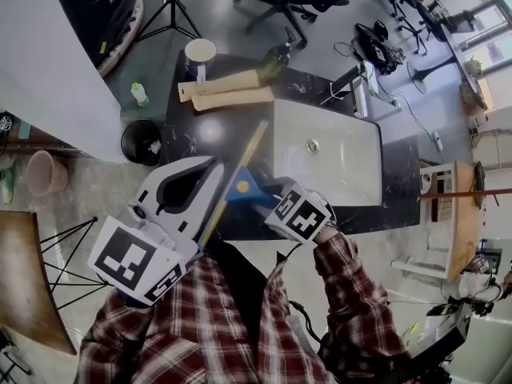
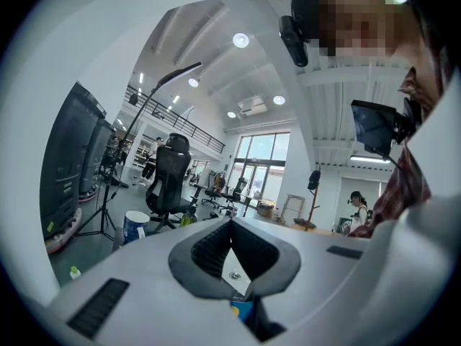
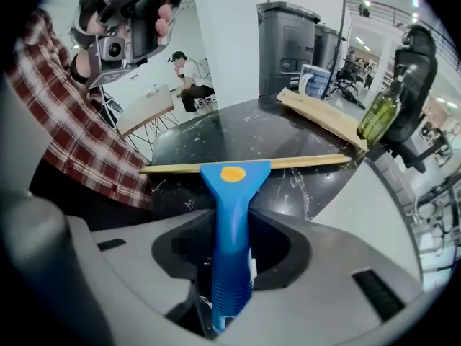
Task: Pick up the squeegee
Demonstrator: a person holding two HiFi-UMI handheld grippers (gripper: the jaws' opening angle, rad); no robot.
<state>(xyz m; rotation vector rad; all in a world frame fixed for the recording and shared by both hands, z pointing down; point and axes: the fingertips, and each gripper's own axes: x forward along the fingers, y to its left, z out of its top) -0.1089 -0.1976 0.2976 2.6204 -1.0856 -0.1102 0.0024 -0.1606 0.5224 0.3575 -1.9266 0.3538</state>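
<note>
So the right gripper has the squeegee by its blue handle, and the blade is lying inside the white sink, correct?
Not quite. The right gripper has the squeegee by its blue handle, but the blade lies on the dark counter beside the white sink, not inside it. The head view shows this.

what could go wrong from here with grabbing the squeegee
1. The right gripper grips the squeegee only by its blue handle, with the long blade crosswise out front. A weak grip could let it twist or slip when lifted.
2. The left gripper hangs right beside the blade, so the blade might knock it on the way up.
3. The blade's far end lies close to the wooden boards and could catch them.
</note>
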